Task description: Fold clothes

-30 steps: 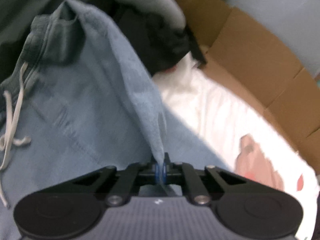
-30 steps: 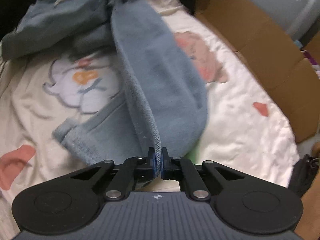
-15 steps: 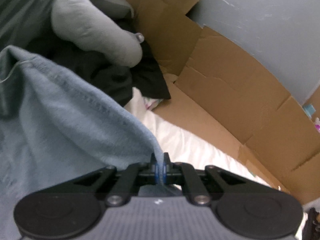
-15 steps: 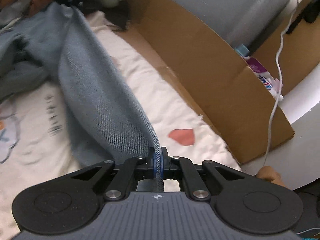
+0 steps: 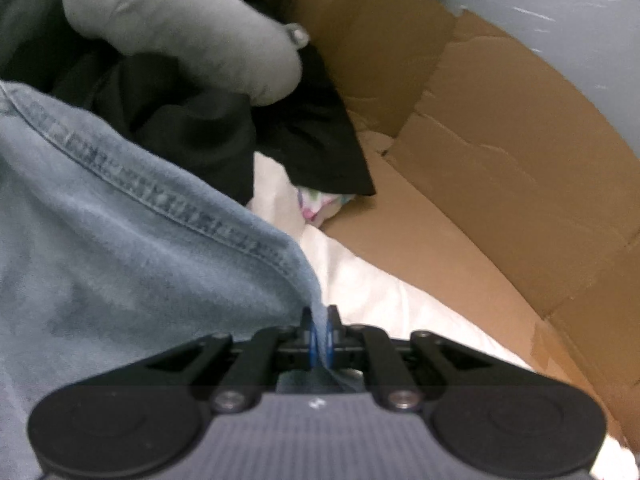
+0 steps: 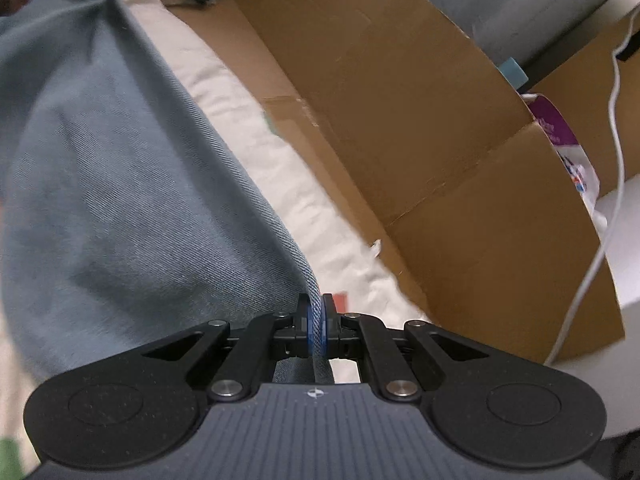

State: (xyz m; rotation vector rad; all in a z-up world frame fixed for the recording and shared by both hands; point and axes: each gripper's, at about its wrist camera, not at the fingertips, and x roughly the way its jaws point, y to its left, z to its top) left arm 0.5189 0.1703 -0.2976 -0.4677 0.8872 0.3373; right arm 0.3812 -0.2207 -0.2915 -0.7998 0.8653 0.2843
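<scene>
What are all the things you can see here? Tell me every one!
denim garment: one, light blue, stretched between both grippers
black clothing: a heap, black, behind the denim
grey garment: one, grey, lying on the black heap
bedsheet: one, white with coloured prints, underneath
cardboard: brown panels, standing along the sheet's edge
white cable: one, hanging behind the cardboard
purple-and-white packet: one, behind the cardboard
left gripper: black, blue pads, shut on the denim
right gripper: black, blue pads, shut on the denim
</scene>
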